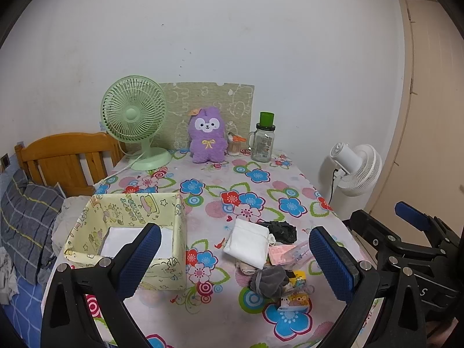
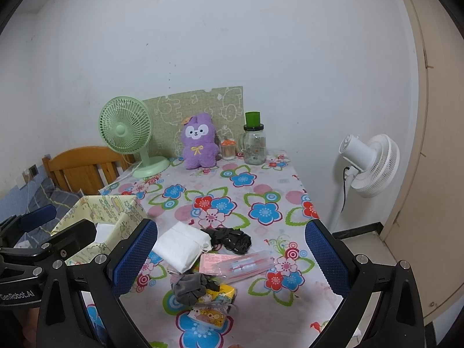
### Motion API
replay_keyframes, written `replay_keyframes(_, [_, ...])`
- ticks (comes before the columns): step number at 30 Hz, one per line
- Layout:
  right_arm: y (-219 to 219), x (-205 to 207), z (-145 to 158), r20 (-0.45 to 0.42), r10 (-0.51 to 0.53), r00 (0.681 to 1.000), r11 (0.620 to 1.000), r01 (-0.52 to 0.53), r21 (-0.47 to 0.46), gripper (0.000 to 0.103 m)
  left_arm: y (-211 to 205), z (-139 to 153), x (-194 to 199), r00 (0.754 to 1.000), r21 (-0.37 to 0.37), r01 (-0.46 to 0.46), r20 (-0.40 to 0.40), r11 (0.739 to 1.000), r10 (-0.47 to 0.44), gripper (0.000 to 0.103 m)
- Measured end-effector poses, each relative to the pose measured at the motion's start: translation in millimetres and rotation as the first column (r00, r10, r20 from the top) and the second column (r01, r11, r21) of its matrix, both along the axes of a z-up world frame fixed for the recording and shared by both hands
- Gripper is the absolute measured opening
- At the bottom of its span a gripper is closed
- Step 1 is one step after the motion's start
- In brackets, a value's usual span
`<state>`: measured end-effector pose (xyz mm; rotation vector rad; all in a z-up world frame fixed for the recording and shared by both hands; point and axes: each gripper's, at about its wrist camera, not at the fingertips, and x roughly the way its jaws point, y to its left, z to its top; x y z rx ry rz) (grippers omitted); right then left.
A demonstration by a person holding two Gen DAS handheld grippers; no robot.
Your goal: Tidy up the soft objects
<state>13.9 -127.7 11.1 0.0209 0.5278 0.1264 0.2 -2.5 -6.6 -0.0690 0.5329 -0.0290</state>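
Both grippers hover over the near edge of a table (image 1: 261, 179) covered in a floral cloth. Neither touches anything.

Left gripper (image 1: 236, 256): fingers spread wide, nothing between them. Its blue pads (image 1: 139, 261) frame the pile from the left wrist view. Right gripper (image 2: 230, 253): also spread wide and empty. In the left view it shows at 3 o'clock, just beside the left one.

Soft objects sit in 1 loose pile near the table's front edge:
- white folded cloth (image 1: 249, 242) at 10 o'clock of the pile, lying flat
- black crumpled fabric (image 1: 282, 230) at 1 o'clock, touching the white cloth's corner
- pink packet (image 2: 214, 261) under a clear plastic sleeve (image 2: 246, 265), at 3 o'clock
- grey scrunchie-like bundle (image 1: 269, 281) at 6 o'clock, resting on a cartoon-print tissue pack (image 2: 213, 310)

Yellow fabric box (image 1: 130, 232) stands at 9 o'clock of the pile, well apart from it, open top, something white and flat inside (image 1: 116, 240). The left finger partly hides it.

Far edge of the table, against the wall: green desk fan (image 1: 136, 121) at 11 o'clock, purple plush (image 1: 206, 136) at 12 o'clock, upright, small orange-lidded jar (image 1: 235, 145) just beside it, glass jar with a green cup on top (image 1: 264, 139) at 1 o'clock. A green patterned board (image 1: 232, 101) leans behind them.

Off the table: white floor fan (image 1: 356, 168) at 3 o'clock, wooden headboard (image 1: 66, 159) and checked pillow (image 1: 26, 217) at 9 o'clock.
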Motion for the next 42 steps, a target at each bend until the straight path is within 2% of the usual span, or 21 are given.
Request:
replay_keyframes(12, [-2,-4,-6,-0.012,-0.007,1.0,1.0,0.007,-0.008,0.103,2,-3,4,0.999,-0.01,0.011,-0.032,1.0,-0.012,0.103])
replay_keyframes(21, [-10,-1,-26,-0.059,-0.026,0.998,1.0,0.027,0.006,0.103,-4,-18,12,0.996,-0.002,0.035,-0.087,0.999,-0.035,0.103])
replay_keyframes(33, [-15,16,-82,-0.19,-0.044,0.981,0.999,0.048,0.015,0.103,-5,-67,32,0.974,-0.017,0.045,-0.222,0.999,-0.048,0.103])
replay_keyframes(42, [-21,24,-103,-0.24,-0.069,0.968,0.997,0.076,0.017,0.103,-9,-90,47,0.955,-0.031,0.058,-0.289,0.998,-0.064,0.103])
